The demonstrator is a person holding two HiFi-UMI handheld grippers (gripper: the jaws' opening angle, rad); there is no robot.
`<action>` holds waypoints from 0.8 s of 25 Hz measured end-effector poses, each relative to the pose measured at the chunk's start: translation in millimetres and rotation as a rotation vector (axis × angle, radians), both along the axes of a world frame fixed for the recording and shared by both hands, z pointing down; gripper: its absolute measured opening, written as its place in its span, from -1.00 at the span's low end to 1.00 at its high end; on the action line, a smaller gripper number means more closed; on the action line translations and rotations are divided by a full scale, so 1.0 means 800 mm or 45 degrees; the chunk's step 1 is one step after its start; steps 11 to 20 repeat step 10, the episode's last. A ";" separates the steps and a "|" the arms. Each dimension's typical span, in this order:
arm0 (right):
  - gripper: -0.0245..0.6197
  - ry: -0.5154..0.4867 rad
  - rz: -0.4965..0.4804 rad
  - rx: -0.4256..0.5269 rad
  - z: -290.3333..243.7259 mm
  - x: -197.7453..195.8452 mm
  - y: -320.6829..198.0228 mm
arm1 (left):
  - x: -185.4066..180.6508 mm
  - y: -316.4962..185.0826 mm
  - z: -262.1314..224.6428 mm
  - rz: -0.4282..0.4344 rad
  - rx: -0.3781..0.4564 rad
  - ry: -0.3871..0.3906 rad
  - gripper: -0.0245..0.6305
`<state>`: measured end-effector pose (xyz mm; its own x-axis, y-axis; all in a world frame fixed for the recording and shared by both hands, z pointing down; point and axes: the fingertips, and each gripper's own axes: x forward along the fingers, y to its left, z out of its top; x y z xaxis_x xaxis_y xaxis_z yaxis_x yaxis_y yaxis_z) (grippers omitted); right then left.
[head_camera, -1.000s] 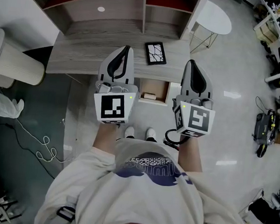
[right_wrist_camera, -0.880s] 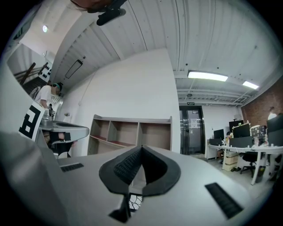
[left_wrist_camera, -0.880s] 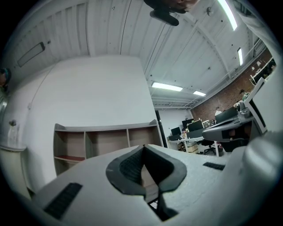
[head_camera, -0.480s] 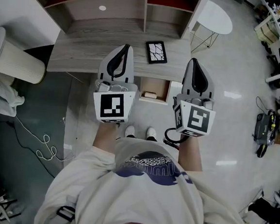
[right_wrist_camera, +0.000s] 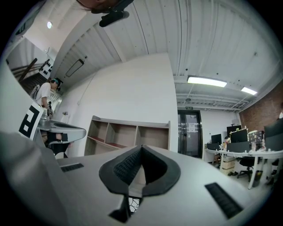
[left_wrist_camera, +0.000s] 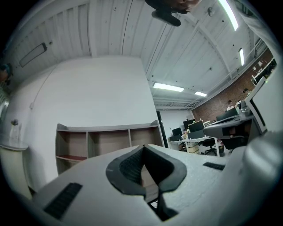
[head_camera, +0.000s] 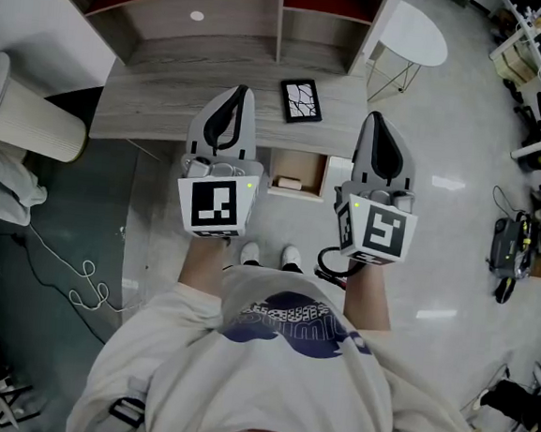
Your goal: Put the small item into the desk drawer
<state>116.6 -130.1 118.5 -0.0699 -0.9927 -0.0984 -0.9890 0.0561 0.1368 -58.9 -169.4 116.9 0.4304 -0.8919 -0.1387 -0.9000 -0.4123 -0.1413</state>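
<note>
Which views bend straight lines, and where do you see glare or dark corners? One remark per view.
Head view: mild wide-angle bowing along the desk, with glare patches on the floor. Left gripper view: strong fisheye, black corners, ceiling light blown out. Right gripper view: same fisheye, black corners, bright strip light.

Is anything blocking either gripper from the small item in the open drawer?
Nothing visible does. The small item lies uncovered in the open drawer, with the shut, empty left gripper and right gripper either side of it.
</note>
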 end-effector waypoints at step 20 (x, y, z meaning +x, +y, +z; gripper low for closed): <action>-0.93 0.008 0.005 -0.003 0.000 0.001 0.003 | -0.003 0.001 0.001 -0.009 -0.002 0.004 -0.90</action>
